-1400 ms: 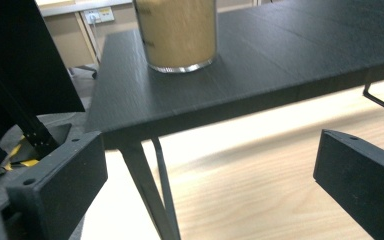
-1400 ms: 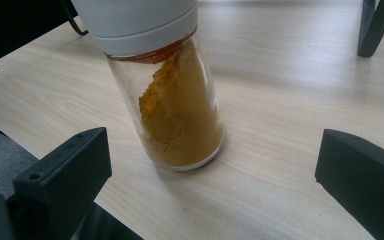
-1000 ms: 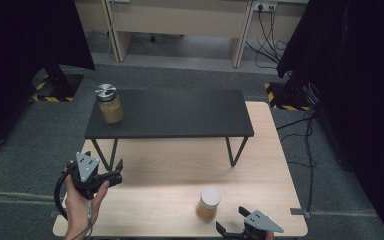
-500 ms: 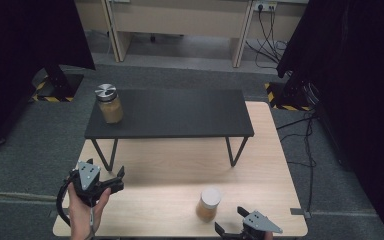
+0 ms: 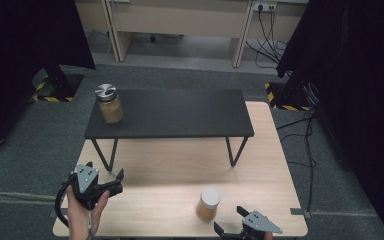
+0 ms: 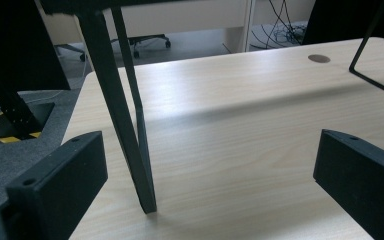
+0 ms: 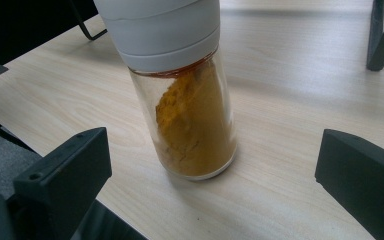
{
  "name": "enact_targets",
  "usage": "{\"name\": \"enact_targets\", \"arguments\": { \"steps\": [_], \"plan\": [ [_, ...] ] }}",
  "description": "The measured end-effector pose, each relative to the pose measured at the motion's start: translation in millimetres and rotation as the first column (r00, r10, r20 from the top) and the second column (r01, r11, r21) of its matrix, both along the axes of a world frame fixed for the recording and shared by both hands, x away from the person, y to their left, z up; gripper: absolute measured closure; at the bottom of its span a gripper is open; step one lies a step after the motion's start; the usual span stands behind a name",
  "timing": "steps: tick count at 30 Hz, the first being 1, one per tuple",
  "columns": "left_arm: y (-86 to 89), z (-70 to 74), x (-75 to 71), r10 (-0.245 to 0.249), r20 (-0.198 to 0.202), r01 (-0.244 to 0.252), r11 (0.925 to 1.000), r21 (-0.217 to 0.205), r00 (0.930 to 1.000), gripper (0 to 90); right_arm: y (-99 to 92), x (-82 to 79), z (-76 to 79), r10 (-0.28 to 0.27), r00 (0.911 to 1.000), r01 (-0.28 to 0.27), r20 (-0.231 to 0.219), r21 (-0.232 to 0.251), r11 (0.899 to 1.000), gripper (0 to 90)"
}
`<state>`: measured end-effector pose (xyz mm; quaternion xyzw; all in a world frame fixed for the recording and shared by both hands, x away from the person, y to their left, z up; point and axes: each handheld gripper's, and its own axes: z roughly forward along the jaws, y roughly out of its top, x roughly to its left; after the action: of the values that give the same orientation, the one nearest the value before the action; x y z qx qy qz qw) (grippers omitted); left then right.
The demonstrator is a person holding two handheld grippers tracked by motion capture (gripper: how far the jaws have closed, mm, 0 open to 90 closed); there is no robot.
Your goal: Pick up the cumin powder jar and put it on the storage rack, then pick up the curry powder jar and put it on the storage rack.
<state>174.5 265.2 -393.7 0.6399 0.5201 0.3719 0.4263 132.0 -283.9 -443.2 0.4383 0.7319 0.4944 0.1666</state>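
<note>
While the right gripper (image 5: 228, 224) stands open just short of the white-capped spice jar (image 5: 208, 204) near the table's (image 5: 170, 165) front edge, left gripper (image 5: 118, 181) open, front-left corner.

The desk (image 5: 265, 150) is pale wood grain with a smooth, faintly shiny finish. On it, the jar (image 7: 190, 95) is clear glossy glass with a matt white plastic cap. The right tool (image 7: 212, 175) has matt black plastic jaws. The rack (image 5: 170, 114) above the desk looks like matt black metal.
</note>
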Motion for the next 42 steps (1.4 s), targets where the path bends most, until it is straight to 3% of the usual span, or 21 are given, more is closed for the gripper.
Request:
{"name": "enact_targets", "arguments": {
  "steps": [11, 42],
  "plan": [
    [5.0, -0.5, -4.4, 0.009, 0.006, -0.009, 0.9998, -0.016, 0.9999, 0.0, -0.1, 2.1, 3.5, -0.002, 0.9999, 0.002, 0.014, -0.002, 1.000, 1.7],
    [6.3, -2.0, -4.3, 0.017, -0.006, -0.017, 0.9998, -0.008, 0.9998, 0.0, 3.8, 5.0, 6.7, 0.020, 0.9995, -0.020, 0.025, 0.000, 1.000, 1.7]
  ]
}}
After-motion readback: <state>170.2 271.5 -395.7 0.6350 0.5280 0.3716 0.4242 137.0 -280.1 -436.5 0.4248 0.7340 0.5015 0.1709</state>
